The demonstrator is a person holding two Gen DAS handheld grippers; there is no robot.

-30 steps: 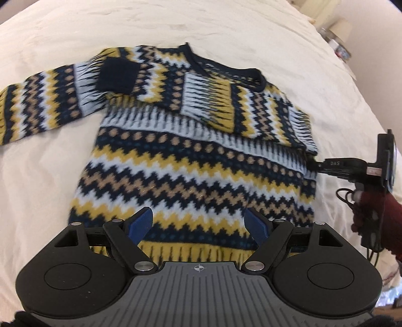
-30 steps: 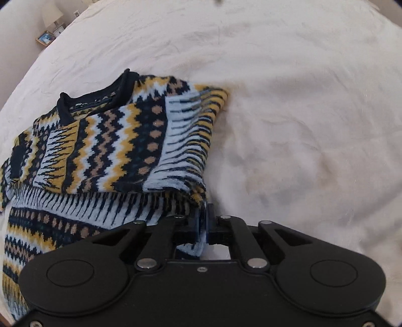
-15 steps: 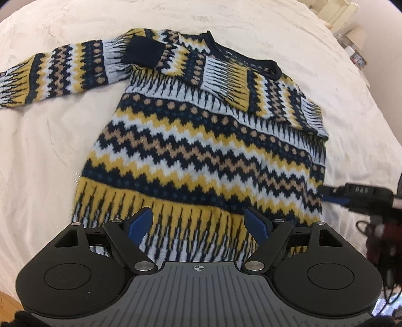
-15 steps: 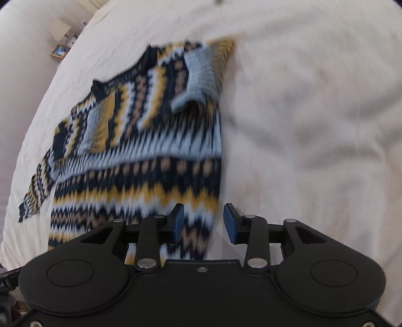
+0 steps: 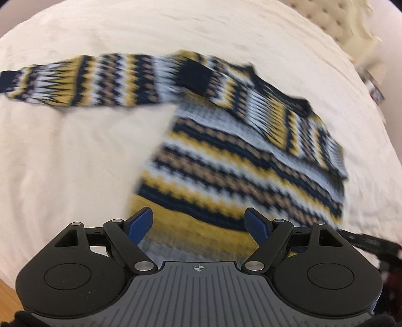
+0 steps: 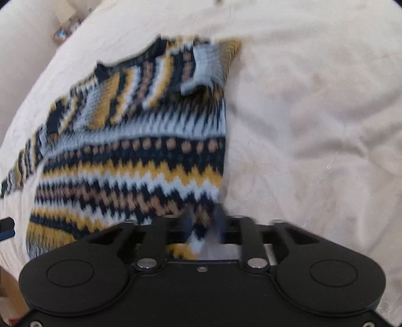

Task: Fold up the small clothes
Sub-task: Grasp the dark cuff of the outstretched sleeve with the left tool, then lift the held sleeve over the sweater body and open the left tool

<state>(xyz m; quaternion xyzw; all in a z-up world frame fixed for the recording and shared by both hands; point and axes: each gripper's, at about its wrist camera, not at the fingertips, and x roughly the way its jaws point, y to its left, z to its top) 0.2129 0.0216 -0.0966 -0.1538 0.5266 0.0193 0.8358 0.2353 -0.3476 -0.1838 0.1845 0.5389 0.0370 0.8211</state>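
A knit sweater (image 5: 238, 161) with navy, yellow, tan and pale blue zigzag bands lies flat on a cream bed; it also shows in the right wrist view (image 6: 140, 156). Its right sleeve is folded across the chest and its left sleeve (image 5: 75, 85) stretches out to the left. My left gripper (image 5: 201, 222) is open and empty over the hem's left part. My right gripper (image 6: 203, 221) has its blue pads close together on the sweater's right side edge near the hem. Both views are blurred by motion.
The cream bedspread (image 6: 314, 125) spreads to the right of the sweater and to its left (image 5: 62, 163). A nightstand with small items (image 6: 62, 30) stands beyond the bed's far corner. A tufted headboard (image 5: 334, 17) is at the back right.
My right gripper let go of the shoulder fold, moved down the side edge and closed on the fabric near the hem. My left gripper pulled back towards the hem and shifted left, staying open.
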